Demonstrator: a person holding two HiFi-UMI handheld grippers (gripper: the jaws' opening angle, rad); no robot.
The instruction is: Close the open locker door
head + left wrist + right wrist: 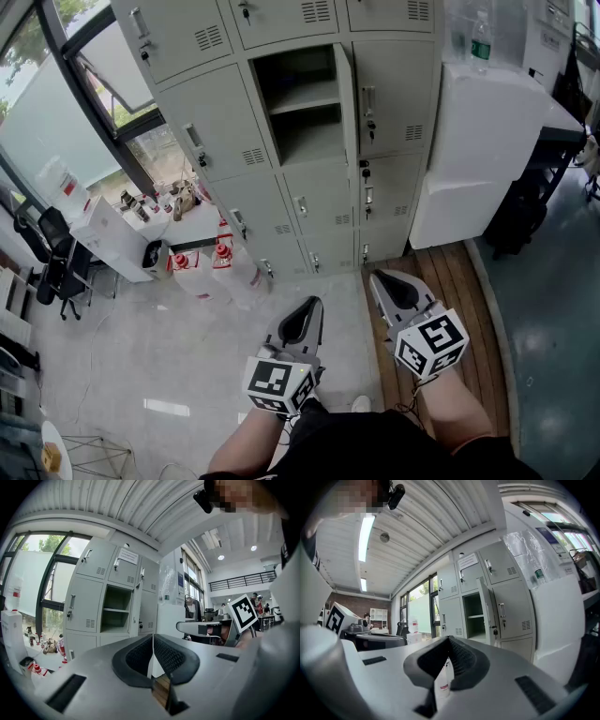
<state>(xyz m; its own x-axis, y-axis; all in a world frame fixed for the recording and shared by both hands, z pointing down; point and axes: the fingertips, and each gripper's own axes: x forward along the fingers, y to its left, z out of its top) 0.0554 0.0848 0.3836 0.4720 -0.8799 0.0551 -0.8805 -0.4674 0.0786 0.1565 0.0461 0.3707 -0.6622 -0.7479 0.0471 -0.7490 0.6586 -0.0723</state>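
**Locker door open; both grippers shut and well short of it**

The locker door (344,98) stood swung out at the right side of the open compartment (298,105). It was hinged on that side and seen nearly edge-on from the head view. Its long axis ran vertical, and its free edge pointed into the room.

Both tools were low and well apart from the compartment, with bare floor between.
- The left gripper (312,304) was clenched, pads meeting along a line, with nothing between them.
- The right gripper (377,277) was likewise clenched and empty.

The door lay ahead of and above both. The left gripper sat below and slightly left of the compartment, the right gripper below and to its right. In my judgement the right gripper was better placed, since it sat on the door's outer side and the leaf must swing leftward over the compartment to close.

A paper notice (127,555) was fixed to a locker above the compartment, but its text was too small to read. A bottle (480,42) with a green label stood well to the right, its print also illegible. No brand could be made out.
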